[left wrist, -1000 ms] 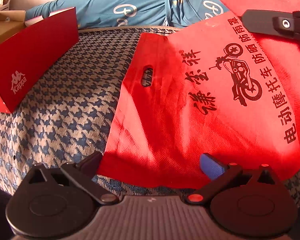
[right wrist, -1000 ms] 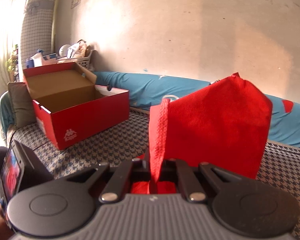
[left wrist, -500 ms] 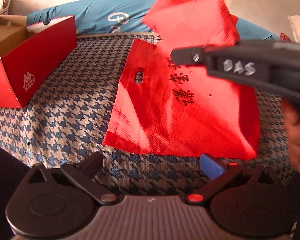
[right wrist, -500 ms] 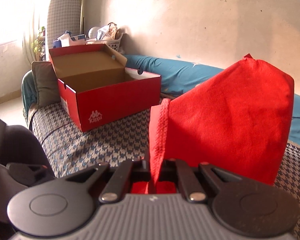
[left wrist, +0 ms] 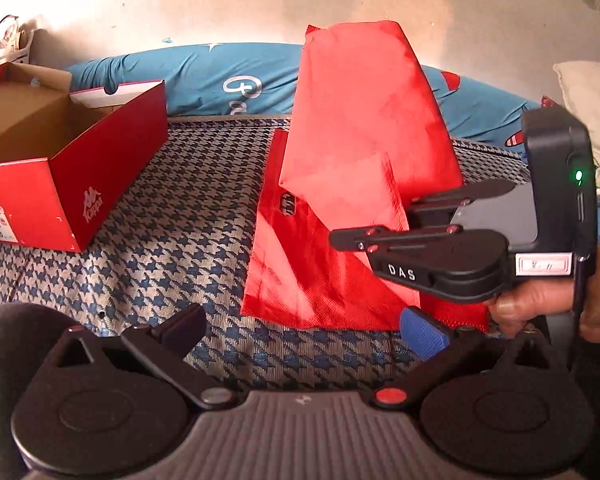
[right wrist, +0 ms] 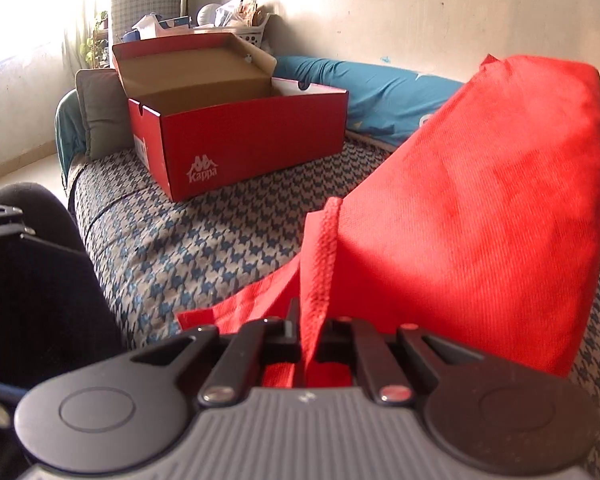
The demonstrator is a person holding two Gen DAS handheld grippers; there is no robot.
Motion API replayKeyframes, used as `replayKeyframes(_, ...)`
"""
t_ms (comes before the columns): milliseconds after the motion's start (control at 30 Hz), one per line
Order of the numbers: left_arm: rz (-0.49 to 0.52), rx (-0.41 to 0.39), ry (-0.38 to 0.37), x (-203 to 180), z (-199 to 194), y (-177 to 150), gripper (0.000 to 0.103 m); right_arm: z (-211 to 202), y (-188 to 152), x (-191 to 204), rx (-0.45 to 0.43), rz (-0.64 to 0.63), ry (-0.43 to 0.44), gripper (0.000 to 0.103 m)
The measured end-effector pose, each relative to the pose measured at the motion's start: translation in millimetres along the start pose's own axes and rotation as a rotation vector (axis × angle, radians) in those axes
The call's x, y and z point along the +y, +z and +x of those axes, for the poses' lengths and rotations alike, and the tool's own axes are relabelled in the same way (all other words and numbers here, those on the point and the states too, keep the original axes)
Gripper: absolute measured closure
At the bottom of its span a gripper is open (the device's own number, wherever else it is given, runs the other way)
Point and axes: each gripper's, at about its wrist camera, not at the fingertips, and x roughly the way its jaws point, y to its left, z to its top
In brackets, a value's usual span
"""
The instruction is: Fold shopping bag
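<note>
Left wrist view: my left gripper [left wrist: 300, 332] is spread wide and empty, hanging back over the blue houndstooth bed cover [left wrist: 160, 240] so the fold has room. The red non-woven shopping bag [left wrist: 300, 264] lies flat at its handle end; its other end is lifted by my right gripper [left wrist: 396, 216], ready to fold over.

Right wrist view: my right gripper [right wrist: 308, 332] is clamped tight on the bag's stitched edge [right wrist: 320, 248], fabric ballooning above. An open red cardboard shoebox [right wrist: 240, 140] sits well apart.
</note>
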Motion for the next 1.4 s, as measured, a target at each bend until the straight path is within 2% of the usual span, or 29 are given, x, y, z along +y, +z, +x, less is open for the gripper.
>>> replayKeyframes(167,-0.005,-0.009,0.009,3.9,-8.4,2.0,0.0,4.2,-2.5,4.5,0.011,-0.024,0.019,0.099)
replayKeyframes(433,-0.057,-0.016,0.003,15.5,-9.7,10.7,0.0,23.1,-17.9,7.5,0.068,-0.05,-0.011,0.098)
replayKeyframes(767,-0.08,-0.042,0.013,24.0,-16.0,19.9,0.0,26.0,-15.6,13.3,0.054,-0.068,-0.012,0.098)
replayKeyframes(900,-0.081,-0.06,0.06,29.4,-13.3,29.6,0.0,32.7,-20.5,15.4,0.07,-0.077,-0.02,0.094)
replayKeyframes(1233,-0.033,-0.009,0.089,17.9,27.2,53.9,0.0,36.0,-22.5,19.9,0.078,-0.082,-0.023,0.094)
replayKeyframes(1400,0.041,0.085,0.07,12.3,65.3,67.6,0.0,36.5,-23.7,18.2,0.072,-0.062,-0.014,0.094)
